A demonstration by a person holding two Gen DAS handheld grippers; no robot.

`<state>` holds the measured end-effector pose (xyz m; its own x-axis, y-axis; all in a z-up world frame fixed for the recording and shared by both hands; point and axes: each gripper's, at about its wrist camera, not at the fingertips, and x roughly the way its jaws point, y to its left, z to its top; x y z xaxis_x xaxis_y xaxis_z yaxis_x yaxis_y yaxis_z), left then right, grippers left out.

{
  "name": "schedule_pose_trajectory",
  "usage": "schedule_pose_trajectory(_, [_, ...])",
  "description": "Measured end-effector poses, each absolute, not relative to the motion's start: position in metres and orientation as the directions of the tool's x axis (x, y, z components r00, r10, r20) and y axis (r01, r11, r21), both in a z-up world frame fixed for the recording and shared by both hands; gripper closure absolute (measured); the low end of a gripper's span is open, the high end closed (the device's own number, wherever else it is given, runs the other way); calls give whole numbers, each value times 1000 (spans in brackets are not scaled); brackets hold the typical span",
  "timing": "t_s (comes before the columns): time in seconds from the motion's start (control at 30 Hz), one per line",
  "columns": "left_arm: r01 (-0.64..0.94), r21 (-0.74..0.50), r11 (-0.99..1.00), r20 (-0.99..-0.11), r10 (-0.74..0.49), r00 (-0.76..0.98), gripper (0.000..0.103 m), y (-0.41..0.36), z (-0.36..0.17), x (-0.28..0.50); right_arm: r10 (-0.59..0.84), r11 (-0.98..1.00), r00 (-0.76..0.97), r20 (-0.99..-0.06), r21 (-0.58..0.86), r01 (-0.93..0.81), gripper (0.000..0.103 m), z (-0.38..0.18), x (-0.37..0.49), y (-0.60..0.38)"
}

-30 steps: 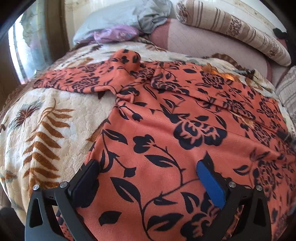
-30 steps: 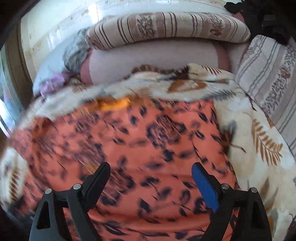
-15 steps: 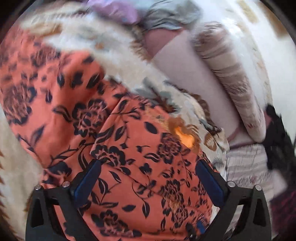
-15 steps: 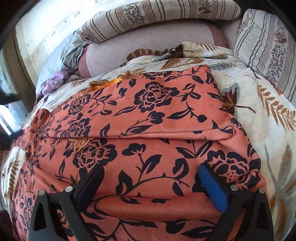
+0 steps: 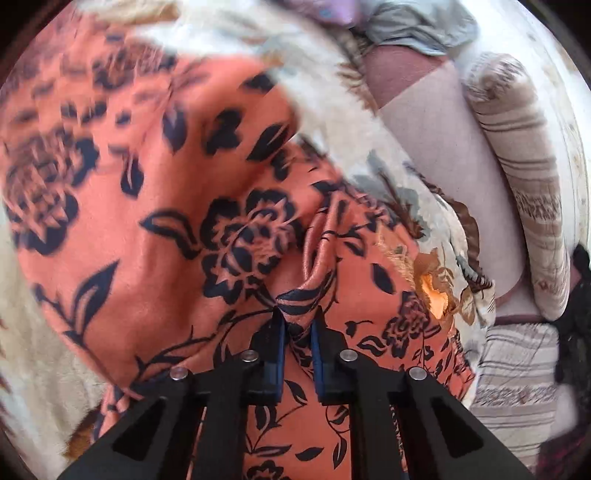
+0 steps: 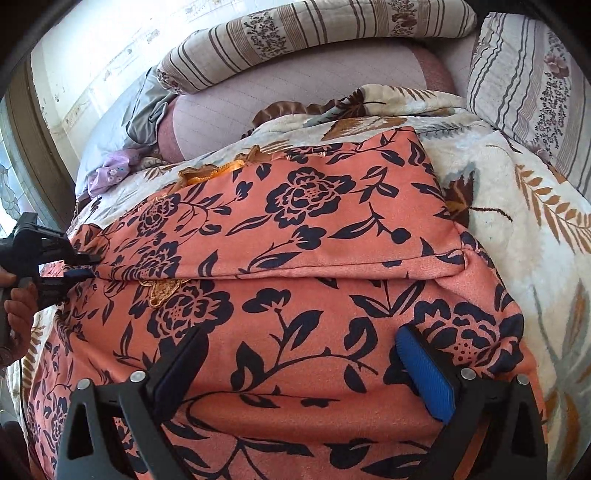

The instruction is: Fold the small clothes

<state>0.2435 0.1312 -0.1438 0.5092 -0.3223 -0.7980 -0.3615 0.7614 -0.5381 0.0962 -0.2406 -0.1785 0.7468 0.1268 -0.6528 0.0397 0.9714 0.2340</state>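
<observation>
An orange garment with dark blue flowers lies spread on the bed, its upper part folded over the lower. In the left wrist view my left gripper has its jaws closing on a raised ridge of this cloth, the blue pads pressing it from both sides. The right wrist view shows that same left gripper at the garment's left edge, at the fold line, with a person's hand behind it. My right gripper stands open above the garment's near part, with flat cloth under its fingers and nothing gripped.
The garment rests on a cream blanket with brown leaves. Striped pillows and a pink bolster line the far side. Grey and purple cloth lies at the back left, near a window frame.
The left gripper swung across the garment to its edge, rolled, and closed from wide open onto a pinch of cloth. The right gripper stayed open over the near part.
</observation>
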Motion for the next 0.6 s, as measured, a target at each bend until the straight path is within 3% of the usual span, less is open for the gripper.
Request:
schedule_pose_trajectory(0.17, [-152, -380, 912, -702, -177, 690, 91, 86, -63, 188, 123, 972, 745, -655, 230, 41, 0, -179, 97, -241])
schedule_pose_trajectory(0.23, [-182, -340, 922, -755, -153, 638, 89, 83, -81, 184, 118, 974, 744, -658, 223, 42, 0, -179, 97, -240])
schedule_pose_trajectory(0.33, [-360, -349, 865, -880, -170, 443, 87, 113, -149, 193, 119, 973, 743, -659, 225, 43, 0, -178, 97, -240])
schedule_pose_trajectory(0.37, [-351, -402, 845, -846, -197, 496, 87, 120, -154, 190, 121, 973, 743, -658, 227, 43, 0, -178, 97, -240])
schedule_pose_trajectory(0.6, [-186, -287, 940, -783, -119, 611, 86, 100, -149, 178, 112, 975, 741, -662, 217, 47, 0, -178, 98, -238])
